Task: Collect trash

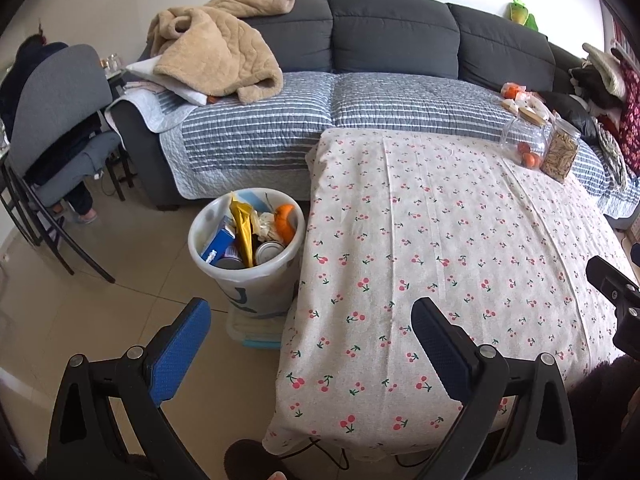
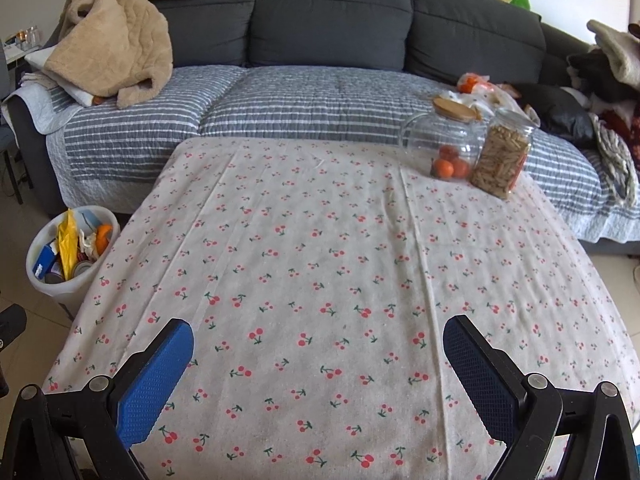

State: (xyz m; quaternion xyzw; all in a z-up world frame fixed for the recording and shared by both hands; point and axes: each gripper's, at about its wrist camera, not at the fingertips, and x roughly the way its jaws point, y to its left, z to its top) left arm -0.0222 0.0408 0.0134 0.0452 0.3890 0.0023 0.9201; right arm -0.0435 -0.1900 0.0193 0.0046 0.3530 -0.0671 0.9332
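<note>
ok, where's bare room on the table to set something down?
Nearly all of the cherry tablecloth is bare, from the near edge to the sofa side. Only the far right corner is crowded, by the round jar and pasta jar. The trash bin beside the table's left edge looks full.

The cherry-print tablecloth lies bare except two jars at its far right corner.

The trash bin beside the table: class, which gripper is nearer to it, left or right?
Left. The left gripper hangs open at the table's corner just in front of the trash bin; the right gripper hovers open over the tablecloth, the bin far off to its left.
</note>
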